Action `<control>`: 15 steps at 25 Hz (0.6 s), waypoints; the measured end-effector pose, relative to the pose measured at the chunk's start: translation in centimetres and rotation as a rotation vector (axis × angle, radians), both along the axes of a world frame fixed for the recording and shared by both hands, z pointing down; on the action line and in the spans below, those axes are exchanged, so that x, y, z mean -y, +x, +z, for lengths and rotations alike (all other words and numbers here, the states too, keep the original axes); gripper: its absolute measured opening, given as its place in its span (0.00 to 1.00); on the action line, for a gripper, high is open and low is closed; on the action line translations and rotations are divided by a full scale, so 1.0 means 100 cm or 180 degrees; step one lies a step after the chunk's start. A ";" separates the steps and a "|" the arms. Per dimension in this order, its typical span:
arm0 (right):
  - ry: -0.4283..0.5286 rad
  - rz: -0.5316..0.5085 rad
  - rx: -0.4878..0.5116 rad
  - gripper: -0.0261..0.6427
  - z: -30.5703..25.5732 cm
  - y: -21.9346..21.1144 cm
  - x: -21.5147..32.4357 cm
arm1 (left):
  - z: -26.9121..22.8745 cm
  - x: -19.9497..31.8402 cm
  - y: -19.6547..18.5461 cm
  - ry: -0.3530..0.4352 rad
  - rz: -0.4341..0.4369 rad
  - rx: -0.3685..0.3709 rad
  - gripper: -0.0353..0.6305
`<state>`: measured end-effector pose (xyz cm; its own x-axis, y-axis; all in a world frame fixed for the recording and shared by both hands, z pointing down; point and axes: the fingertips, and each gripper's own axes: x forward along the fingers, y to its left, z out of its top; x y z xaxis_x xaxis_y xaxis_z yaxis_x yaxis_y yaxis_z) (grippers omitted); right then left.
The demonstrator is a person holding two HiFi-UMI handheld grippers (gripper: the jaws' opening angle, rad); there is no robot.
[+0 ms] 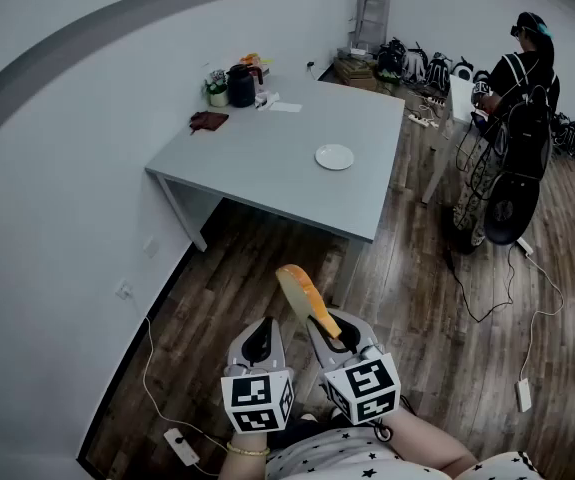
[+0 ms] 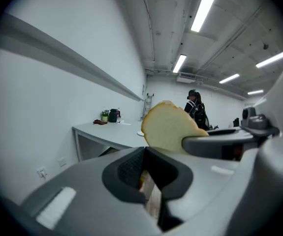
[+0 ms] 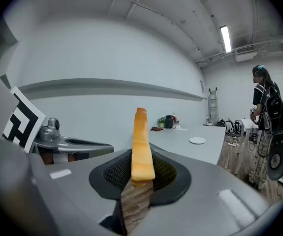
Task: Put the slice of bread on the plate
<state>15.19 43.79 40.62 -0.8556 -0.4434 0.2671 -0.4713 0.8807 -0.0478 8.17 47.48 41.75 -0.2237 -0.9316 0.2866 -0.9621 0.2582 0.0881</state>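
Observation:
A slice of bread (image 1: 305, 296) with an orange crust stands on edge, pinched at its lower end by my right gripper (image 1: 335, 336). In the right gripper view the bread (image 3: 141, 146) rises upright from between the dark pads of that gripper (image 3: 142, 173). My left gripper (image 1: 260, 343) hangs just to its left, jaws together with nothing in them; in the left gripper view the left gripper (image 2: 148, 173) sees the bread's (image 2: 167, 128) flat face. Both grippers are over the wooden floor, short of the grey table (image 1: 267, 158). A small white plate (image 1: 334, 157) lies on the table's right part, plate (image 3: 197, 140) far ahead.
At the table's far corner stand a black kettle (image 1: 241, 85), a small plant pot (image 1: 217, 90), a brown cloth (image 1: 208, 120) and a paper (image 1: 285, 106). A person (image 1: 522, 78) stands at the right by bags and cables. A power strip (image 1: 179, 446) lies on the floor.

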 end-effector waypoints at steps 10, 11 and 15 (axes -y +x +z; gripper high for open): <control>-0.0132 0.0047 -0.0033 0.17 0.018 -0.020 0.022 | 0.025 0.019 -0.019 -0.0091 0.0012 -0.0096 0.07; -0.0139 0.0051 -0.0022 0.17 0.020 -0.025 0.030 | 0.027 0.027 -0.026 -0.0095 0.0006 -0.0102 0.07; -0.0117 0.0057 0.0009 0.17 0.021 -0.052 0.076 | 0.030 0.075 -0.053 -0.0087 0.0032 -0.0088 0.07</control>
